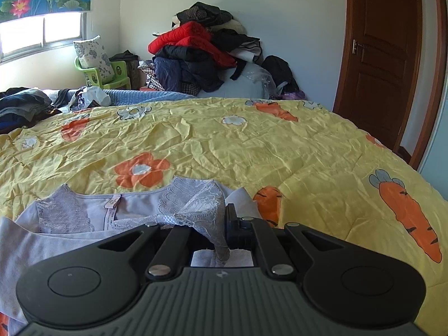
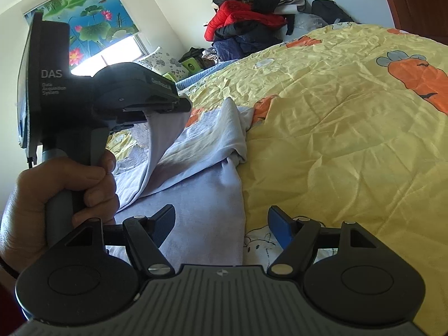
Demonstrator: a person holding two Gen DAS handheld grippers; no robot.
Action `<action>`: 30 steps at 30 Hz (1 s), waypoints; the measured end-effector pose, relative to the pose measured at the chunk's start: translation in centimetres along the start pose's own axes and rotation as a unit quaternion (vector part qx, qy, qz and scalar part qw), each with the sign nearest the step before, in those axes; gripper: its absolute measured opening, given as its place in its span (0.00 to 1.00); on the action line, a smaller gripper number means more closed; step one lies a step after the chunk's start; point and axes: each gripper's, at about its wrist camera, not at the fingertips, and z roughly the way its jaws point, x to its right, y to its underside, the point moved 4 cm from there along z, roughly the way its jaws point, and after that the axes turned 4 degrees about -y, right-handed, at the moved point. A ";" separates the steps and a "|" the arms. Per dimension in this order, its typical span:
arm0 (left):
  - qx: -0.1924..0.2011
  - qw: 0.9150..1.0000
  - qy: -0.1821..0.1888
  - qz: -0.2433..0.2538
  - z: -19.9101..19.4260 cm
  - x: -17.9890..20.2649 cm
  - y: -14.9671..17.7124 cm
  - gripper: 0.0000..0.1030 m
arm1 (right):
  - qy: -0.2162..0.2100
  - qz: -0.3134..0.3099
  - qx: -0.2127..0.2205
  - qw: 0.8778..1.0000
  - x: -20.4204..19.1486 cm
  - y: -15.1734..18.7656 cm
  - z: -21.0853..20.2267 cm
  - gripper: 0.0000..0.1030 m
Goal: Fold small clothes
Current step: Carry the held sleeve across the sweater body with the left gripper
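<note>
On the yellow quilt (image 2: 336,128) with its orange carrots lies a lavender top (image 2: 201,196), spread flat at the near edge with one lace-trimmed side lifted. At the left, a hand (image 2: 56,187) grips the left gripper (image 2: 179,105), whose jaws are clamped on that raised fold of cloth. Further right, the right gripper (image 2: 221,226) hovers just above the garment's lower edge, jaws spread wide and holding nothing.

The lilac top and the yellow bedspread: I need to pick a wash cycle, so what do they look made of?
Lilac top: soft matte knit, probably cotton jersey, with openwork lace panels at the neckline. Yellow bedspread: thin woven cloth, slight sheen, finely creased, seemingly quilted; cotton or polyester, unclear.
</note>
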 end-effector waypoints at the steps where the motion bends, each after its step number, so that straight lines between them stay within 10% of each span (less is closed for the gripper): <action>1: -0.001 1.000 0.000 0.001 0.1 0.1 0.0 0.05 | 0.000 0.000 0.000 1.000 0.1 0.0 0.0 0.71; 30: -0.045 0.999 0.009 0.002 1.5 2.6 0.5 0.07 | 0.003 0.009 0.004 1.000 0.9 0.1 -0.9 0.75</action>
